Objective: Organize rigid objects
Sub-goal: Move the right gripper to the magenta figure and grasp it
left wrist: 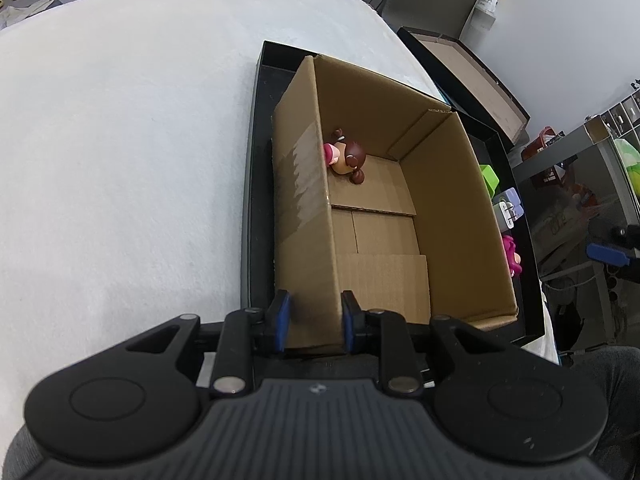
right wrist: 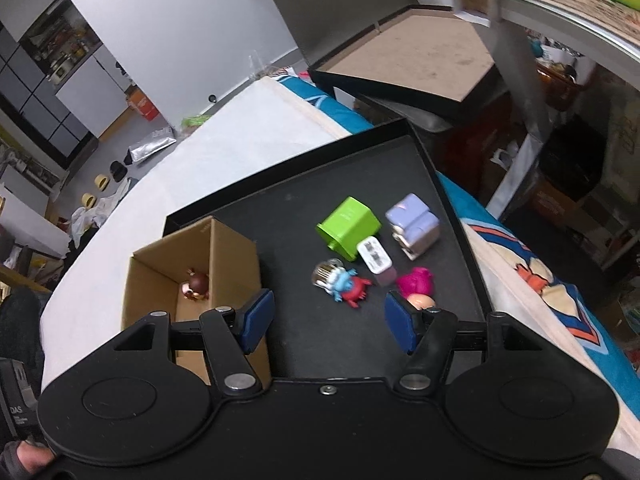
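Note:
An open cardboard box (left wrist: pixel 444 184) (right wrist: pixel 236 256) stands in a black tray (left wrist: pixel 250 200) (right wrist: pixel 304 208). A brown-haired figurine (left wrist: pixel 346 156) (right wrist: pixel 195 285) lies inside it. My left gripper (left wrist: pixel 315 322) is shut on the box's near left wall. On the tray beside the box lie a green cube (right wrist: pixel 348 227), a lilac block (right wrist: pixel 414 224), a white charger (right wrist: pixel 375 258), a red-and-blue toy with a cage (right wrist: pixel 342 284) and a pink figurine (right wrist: pixel 416 286). My right gripper (right wrist: pixel 329 326) hangs open above the tray, just short of these toys, with nothing between its fingers.
The tray rests on a white padded surface (left wrist: pixel 120 140) (right wrist: pixel 224 140). A second black tray with a brown inside (right wrist: pixel 412 56) (left wrist: pixel 472 76) stands beyond. A patterned blue and orange cloth (right wrist: pixel 532 272) lies at the right. A metal table (right wrist: pixel 532 12) rises at the far right.

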A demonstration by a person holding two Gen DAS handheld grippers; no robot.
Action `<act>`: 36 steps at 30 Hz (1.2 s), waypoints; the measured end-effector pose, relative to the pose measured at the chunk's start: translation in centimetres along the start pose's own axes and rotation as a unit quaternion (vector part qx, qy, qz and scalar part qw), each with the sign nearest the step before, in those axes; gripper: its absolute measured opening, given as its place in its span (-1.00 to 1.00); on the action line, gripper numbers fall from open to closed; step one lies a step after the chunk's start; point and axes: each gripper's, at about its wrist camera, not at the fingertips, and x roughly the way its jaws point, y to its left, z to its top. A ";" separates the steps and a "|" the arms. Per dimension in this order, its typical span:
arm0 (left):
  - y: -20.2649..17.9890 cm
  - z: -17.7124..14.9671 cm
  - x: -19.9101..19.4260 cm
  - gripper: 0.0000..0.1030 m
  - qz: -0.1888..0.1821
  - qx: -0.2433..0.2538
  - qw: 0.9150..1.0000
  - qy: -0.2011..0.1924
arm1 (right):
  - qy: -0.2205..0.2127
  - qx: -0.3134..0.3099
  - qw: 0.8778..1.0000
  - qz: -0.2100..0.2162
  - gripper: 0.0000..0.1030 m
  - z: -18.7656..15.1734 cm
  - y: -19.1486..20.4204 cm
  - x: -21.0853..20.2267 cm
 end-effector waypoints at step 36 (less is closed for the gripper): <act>-0.6 0.0 0.5 -0.52 0.028 0.013 0.999 0.005 | 0.048 0.064 0.994 -0.070 0.25 0.3 -6.4 7.4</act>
